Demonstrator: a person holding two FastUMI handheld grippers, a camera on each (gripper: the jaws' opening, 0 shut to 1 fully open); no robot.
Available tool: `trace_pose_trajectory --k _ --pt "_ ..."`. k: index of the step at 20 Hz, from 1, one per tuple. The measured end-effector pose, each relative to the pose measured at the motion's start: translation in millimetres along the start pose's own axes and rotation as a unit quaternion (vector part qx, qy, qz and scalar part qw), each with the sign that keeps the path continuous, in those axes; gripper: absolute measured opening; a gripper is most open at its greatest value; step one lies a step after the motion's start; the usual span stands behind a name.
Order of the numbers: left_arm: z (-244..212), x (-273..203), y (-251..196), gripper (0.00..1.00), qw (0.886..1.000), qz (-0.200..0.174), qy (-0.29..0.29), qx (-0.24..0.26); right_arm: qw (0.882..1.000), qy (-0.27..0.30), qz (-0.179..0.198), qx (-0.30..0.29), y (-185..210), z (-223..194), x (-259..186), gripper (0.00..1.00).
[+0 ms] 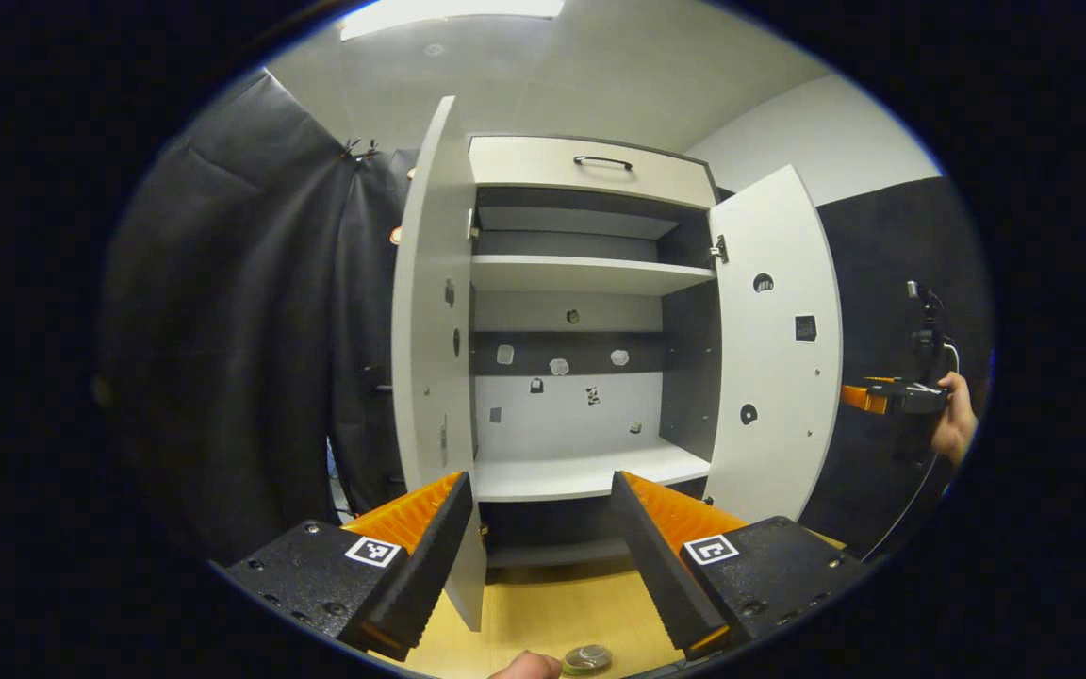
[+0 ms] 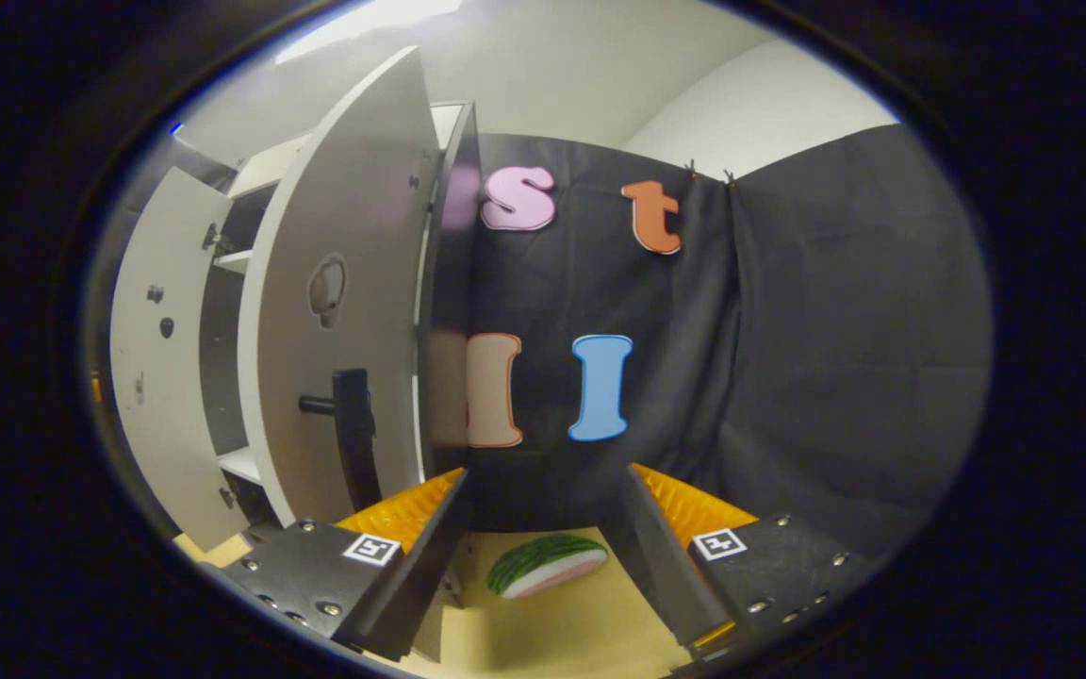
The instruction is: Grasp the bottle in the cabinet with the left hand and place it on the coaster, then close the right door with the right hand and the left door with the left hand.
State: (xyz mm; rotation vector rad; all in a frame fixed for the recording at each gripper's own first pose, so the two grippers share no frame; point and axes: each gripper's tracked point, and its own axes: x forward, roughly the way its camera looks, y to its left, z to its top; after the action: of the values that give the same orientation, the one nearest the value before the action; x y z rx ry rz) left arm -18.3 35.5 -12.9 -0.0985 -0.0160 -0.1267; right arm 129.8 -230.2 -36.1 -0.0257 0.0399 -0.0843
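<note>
The white cabinet (image 1: 590,273) stands with both doors swung wide and its shelves bare. In the left gripper view its left door (image 1: 430,311) is edge-on and its right door (image 1: 774,349) shows its inner face. My left gripper (image 1: 541,483) is open in front of the lowest shelf, holding nothing. A small round grey top (image 1: 588,657), perhaps the bottle's cap, peeks in at the bottom edge beside a fingertip (image 1: 524,668). My right gripper (image 2: 548,476) is open just right of the right door (image 2: 336,311), near its black handle (image 2: 352,429). It also shows as the right gripper (image 1: 868,396) beyond that door.
A wooden table (image 1: 552,613) runs under the cabinet. A watermelon-slice toy (image 2: 548,563) lies on it between my right fingers. A drawer with a dark handle (image 1: 602,162) tops the cabinet. A hand (image 1: 956,424) holds the right gripper. Black cloth hangs on both sides.
</note>
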Motion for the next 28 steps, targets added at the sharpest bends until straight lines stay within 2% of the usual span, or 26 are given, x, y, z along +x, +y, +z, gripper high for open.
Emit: trace_pose_trajectory --k 2,3,5,6,8,9,11,15,16,18,20,21,22,26,27,28 --pt "-5 -10 15 0.94 1.0 0.007 0.016 -0.01 1.0 0.0 0.004 -0.014 20 0 -2 0.97" --pt "-1 -15 22 0.94 1.0 0.012 0.014 -0.012 0.999 -0.01 0.005 -0.032 28 8 0 0.87" --pt "4 -24 37 0.93 1.0 0.022 0.012 -0.011 0.999 -0.006 0.009 -0.042 42 8 1 0.86" --pt "7 -28 44 0.91 1.0 0.028 0.009 -0.008 0.999 0.0 0.015 -0.036 51 7 1 0.86" --pt "14 -30 52 0.93 0.999 0.035 0.001 -0.003 1.0 0.009 0.02 -0.023 63 4 -3 0.86" --pt "15 -33 55 0.92 0.999 0.039 -0.001 0.0 0.999 0.01 0.025 -0.021 71 4 -3 0.83" --pt "19 -32 60 0.93 0.999 0.035 -0.007 0.001 0.999 0.012 0.035 -0.021 86 4 -3 0.86" --pt "17 -35 73 0.93 0.999 0.04 -0.003 -0.002 0.999 0.016 0.037 -0.011 101 3 -4 0.86" --pt "16 -35 75 0.95 0.999 0.04 -0.002 -0.002 1.0 0.014 0.026 -0.008 98 4 -2 0.83" --pt "14 -36 81 0.94 0.999 0.043 0.002 -0.001 1.0 0.015 0.004 0.0 91 4 2 0.86" --pt "9 -36 89 0.93 0.999 0.047 0.006 0.004 1.0 0.014 -0.004 0.007 90 5 5 0.86" --pt "8 -34 93 0.93 0.999 0.05 0.009 0.006 1.0 0.014 -0.008 0.011 90 6 6 0.83" --pt "6 -32 96 0.93 0.999 0.052 0.012 0.009 1.0 0.012 -0.015 0.011 90 7 6 0.86" --pt "5 -25 103 0.92 0.998 0.056 0.014 0.012 1.0 0.0 -0.023 -0.001 91 11 5 0.86" --pt "4 -24 106 0.93 0.998 0.058 0.014 0.013 1.0 0.005 -0.025 0.005 92 10 5 0.83" --pt "3 -23 107 0.93 0.998 0.057 0.016 0.012 1.0 0.01 -0.026 0.012 93 6 6 0.86"
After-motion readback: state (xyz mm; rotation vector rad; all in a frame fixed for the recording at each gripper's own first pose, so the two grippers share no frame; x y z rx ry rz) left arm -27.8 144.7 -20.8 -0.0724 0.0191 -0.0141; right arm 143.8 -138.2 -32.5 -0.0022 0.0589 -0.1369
